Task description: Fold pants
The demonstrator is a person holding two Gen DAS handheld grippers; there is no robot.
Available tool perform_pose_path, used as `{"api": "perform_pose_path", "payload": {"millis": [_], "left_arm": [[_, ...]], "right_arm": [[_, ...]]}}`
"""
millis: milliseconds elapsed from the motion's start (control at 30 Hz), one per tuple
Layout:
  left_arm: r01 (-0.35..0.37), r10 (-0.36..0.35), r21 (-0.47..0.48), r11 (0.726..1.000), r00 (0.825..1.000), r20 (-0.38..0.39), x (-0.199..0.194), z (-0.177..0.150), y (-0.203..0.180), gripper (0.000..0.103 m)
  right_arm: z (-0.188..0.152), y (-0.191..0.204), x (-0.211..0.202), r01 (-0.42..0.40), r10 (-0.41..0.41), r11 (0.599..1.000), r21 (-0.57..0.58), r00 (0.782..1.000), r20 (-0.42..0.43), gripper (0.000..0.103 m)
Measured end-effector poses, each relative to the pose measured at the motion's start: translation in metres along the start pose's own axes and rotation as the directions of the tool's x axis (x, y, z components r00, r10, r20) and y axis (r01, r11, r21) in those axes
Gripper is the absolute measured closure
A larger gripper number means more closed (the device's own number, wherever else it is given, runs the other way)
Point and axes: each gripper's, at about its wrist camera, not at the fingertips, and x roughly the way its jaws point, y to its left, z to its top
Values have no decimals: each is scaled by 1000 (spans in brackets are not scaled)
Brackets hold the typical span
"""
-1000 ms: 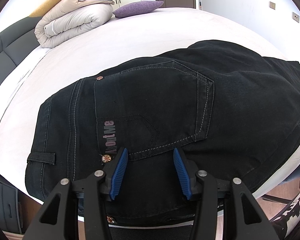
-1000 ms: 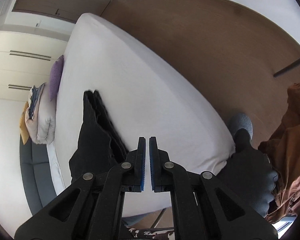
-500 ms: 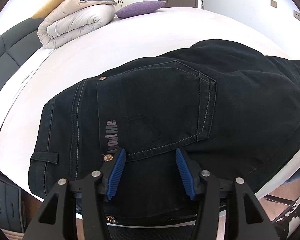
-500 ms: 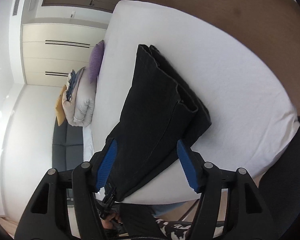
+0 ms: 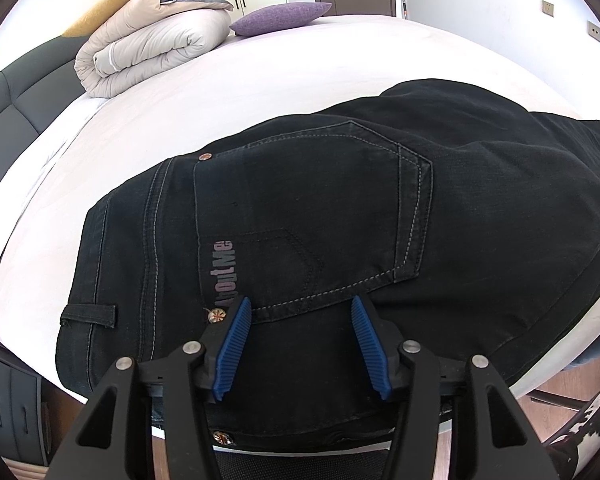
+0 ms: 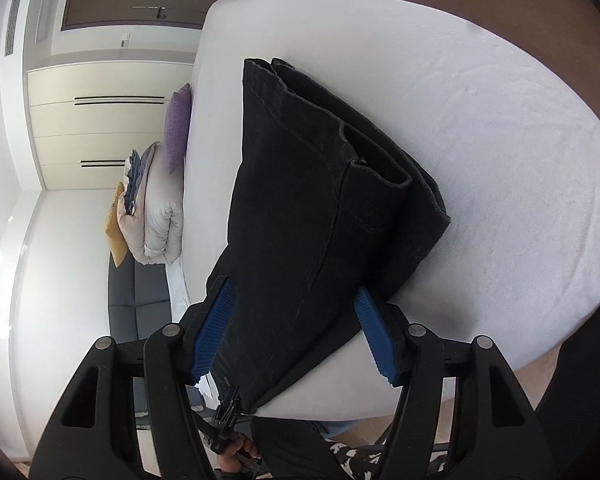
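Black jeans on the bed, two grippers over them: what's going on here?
A person with a handheld gripper in each hand is folding black jeans on a white bed. The left gripper is open above the back-pocket and waistband end. The right gripper is open with its pads either side of the leg end, where the hems lie stacked. Neither is gripping the denim. A rolled duvet and purple pillow sit near the headboard.
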Motion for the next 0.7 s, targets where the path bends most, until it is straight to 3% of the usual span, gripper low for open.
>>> {"api": "perform_pose_path", "payload": {"millis": [133, 267, 300, 500, 700], "left_arm": [[0, 0, 0, 1000, 1000, 0, 0, 0, 0, 47], [1, -1, 0, 1000, 1000, 0, 0, 0, 0, 47], [1, -1, 0, 1000, 1000, 0, 0, 0, 0, 47], [1, -1, -1, 1000, 1000, 0, 0, 0, 0, 47], [5, -5, 0, 1000, 1000, 1, 1, -1, 1, 47]], "right_arm": [[0, 0, 11, -6, 7, 1000, -11, 1000, 17, 45], [1, 0, 17, 36, -35, 999, -36, 999, 34, 92], [0, -3, 17, 51, -49, 998, -36, 998, 45, 97], [-10, -12, 7, 74, -69, 997, -35, 991, 117, 101], [-13, -16, 5, 89, -83, 995, -34, 987, 137, 102]]}}
